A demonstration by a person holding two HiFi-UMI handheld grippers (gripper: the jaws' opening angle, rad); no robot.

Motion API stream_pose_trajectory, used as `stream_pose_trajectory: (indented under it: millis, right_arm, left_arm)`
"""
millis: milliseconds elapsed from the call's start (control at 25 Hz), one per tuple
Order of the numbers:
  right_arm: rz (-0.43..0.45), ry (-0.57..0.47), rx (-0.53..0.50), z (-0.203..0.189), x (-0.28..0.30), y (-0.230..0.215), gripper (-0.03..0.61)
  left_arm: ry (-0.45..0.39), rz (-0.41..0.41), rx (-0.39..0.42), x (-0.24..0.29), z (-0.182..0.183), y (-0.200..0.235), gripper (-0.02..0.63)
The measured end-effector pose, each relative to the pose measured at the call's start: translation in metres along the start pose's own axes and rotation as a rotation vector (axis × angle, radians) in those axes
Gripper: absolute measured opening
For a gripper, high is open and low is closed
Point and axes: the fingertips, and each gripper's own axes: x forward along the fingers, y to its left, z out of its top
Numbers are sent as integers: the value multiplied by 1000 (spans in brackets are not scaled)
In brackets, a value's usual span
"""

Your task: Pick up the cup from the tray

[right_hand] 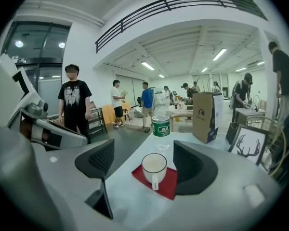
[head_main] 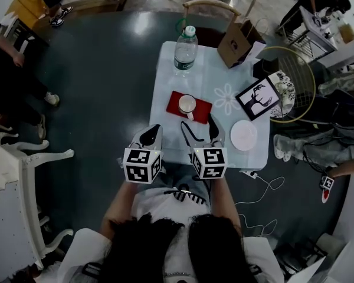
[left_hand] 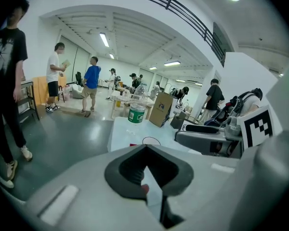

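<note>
Cup of white ceramic (head_main: 187, 104), its handle turned to the near side, stands upright on a flat red rectangular tray (head_main: 202, 109) about the middle of the pale cloth-covered worktop (head_main: 215, 78). The right claw (head_main: 198, 123) is released, its two dark pads spread wide. It hangs over the near part of the worktop, just short of the tray; in its own view the cup stands beyond and between the pads, touching neither. The left claw (head_main: 154, 131) is clenched, tips meeting, at the near left edge of the worktop. A clear plastic bottle with a green label (head_main: 185, 50) stands at the far side, a brown paper bag (head_main: 236, 43) to its right.
</note>
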Motion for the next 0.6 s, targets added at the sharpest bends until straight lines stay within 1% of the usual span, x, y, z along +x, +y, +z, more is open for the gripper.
stream_pose_trajectory:
  millis: [240, 600]
  right_arm:
    - [-6, 23, -40, -16, 33, -13, 399]
    - [31, 86, -76, -45, 81, -19, 414]
  left_arm:
    - [21, 42, -32, 21, -5, 10, 0]
    - [63, 71, -66, 48, -18, 21, 0]
